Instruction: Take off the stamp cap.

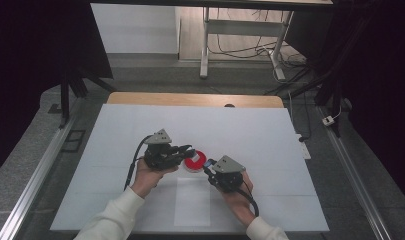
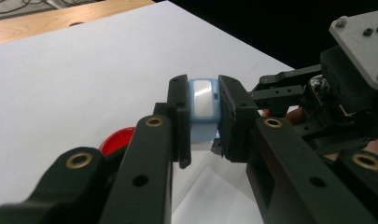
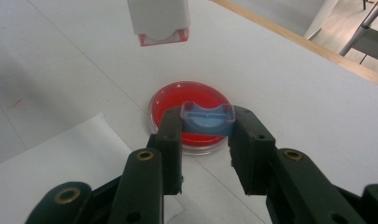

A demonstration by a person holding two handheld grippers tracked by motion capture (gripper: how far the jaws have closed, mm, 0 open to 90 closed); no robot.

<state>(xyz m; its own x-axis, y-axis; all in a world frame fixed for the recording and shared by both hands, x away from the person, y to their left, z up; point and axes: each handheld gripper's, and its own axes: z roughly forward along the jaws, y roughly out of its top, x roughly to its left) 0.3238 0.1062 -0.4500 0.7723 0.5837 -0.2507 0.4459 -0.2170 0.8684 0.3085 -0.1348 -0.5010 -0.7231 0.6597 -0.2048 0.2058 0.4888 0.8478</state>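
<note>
High view: both hands work near the middle of the white worktop [image 1: 140, 130], toward its near edge. The left gripper [image 1: 189, 150] and right gripper [image 1: 208, 166] meet over a red dish [image 1: 194, 162], a shallow round one lying flat on the worktop between them.

Left gripper view: jaws closed tight on a pale blue piece [image 2: 204, 112] with a white window in its face, held upright between the pads. The dish's red edge [image 2: 116, 140] shows low at the left, under the jaws. The right gripper [image 2: 270, 95] sits just beyond, at the right.

Right gripper view: jaws [image 3: 207, 128] clamped on a small blue cap [image 3: 208, 119], a clear-blue part with a recessed top, held above the red dish [image 3: 186, 105]. A white block with a red-trimmed end [image 3: 159, 21] hangs in from the top edge; what it belongs to I cannot tell.

Progress, as a judgement: both blue parts are picked up and brought close over the dish. Whether they are to be joined or have been pulled apart is not clear. Neither part is set down.
</note>
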